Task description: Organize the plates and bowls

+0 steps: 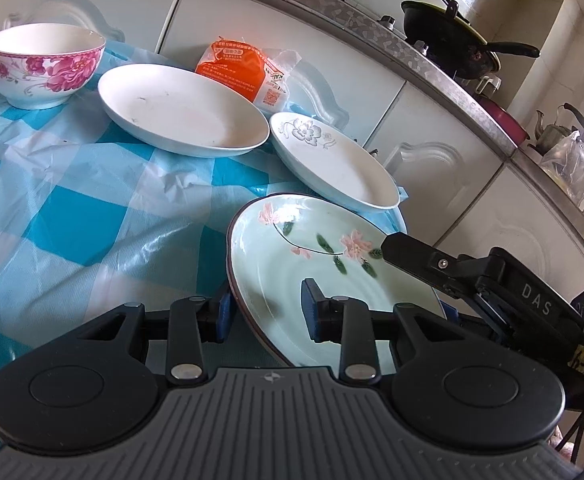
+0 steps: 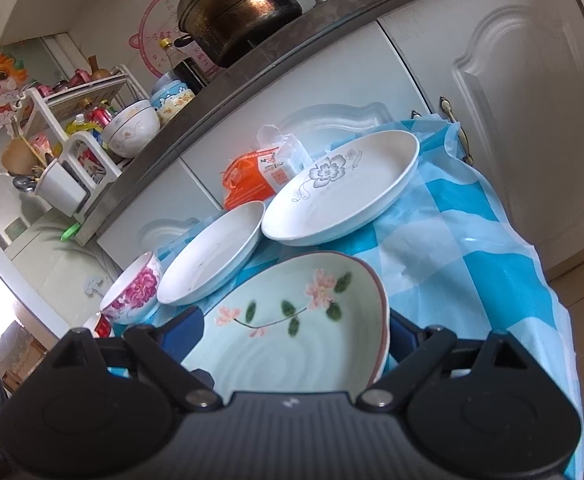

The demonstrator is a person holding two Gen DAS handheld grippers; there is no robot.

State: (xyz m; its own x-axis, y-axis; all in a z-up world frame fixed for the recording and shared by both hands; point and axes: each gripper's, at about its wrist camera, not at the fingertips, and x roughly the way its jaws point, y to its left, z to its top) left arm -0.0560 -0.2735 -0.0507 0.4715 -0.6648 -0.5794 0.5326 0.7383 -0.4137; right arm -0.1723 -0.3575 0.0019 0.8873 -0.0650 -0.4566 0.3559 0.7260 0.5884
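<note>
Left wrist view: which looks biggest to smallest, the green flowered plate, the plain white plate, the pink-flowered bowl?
1. Green flowered plate, though nearest the camera, so unsure.
2. Plain white plate.
3. Pink-flowered bowl.

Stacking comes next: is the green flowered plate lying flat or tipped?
Tipped: the green plate is lifted on edge, its rim between the left gripper pads.

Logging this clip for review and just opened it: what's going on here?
A person with a handheld gripper in each hand is sorting dishes on a blue-checked tablecloth. The left gripper is clamped on the rim of the green flowered plate, which looks tilted. The right gripper is open, its fingers either side of that plate. Behind sit a plain white plate, a grey-flowered white plate and a pink-flowered bowl, all unstacked.
</note>
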